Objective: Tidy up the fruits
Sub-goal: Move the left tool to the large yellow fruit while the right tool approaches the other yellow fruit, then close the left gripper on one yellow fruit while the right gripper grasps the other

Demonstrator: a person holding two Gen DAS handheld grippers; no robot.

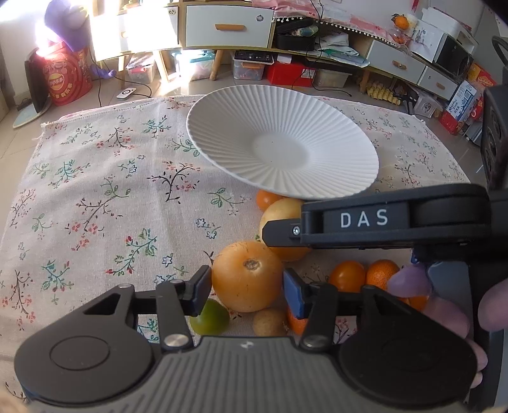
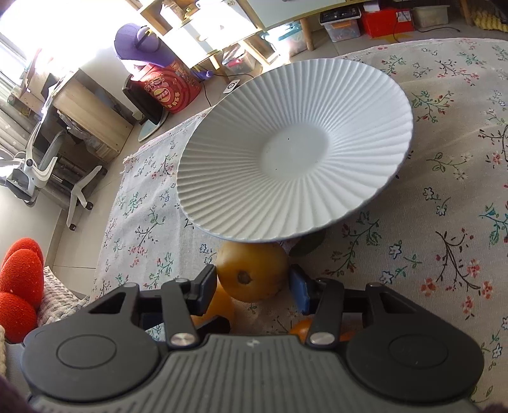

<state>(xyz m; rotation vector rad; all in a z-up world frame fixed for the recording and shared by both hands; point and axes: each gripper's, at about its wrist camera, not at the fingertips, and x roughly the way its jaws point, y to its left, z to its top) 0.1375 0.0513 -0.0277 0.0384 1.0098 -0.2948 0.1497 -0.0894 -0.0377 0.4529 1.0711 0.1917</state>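
A white ribbed plate [image 1: 317, 127] [image 2: 241, 178] stands empty on the floral cloth. A pile of fruit lies in front of it. My left gripper [image 1: 247, 287] is open, its pads on either side of a big yellow-orange fruit [image 1: 246, 276]. My right gripper [image 2: 253, 286] is open around another big yellow-orange fruit [image 2: 254, 270]; that gripper's black body marked DAS [image 1: 381, 219] crosses the left wrist view over that fruit [image 1: 279, 216]. Small oranges [image 1: 347, 275], a green fruit [image 1: 211, 317] and a small tan fruit [image 1: 270, 322] lie close by.
The floral cloth [image 1: 111, 197] spreads left and behind the plate. Beyond its far edge stand a low cabinet [image 1: 228, 25], storage boxes and a red drum [image 1: 68, 76]. A desk and chair [image 2: 47, 152] stand on the floor at the left in the right wrist view.
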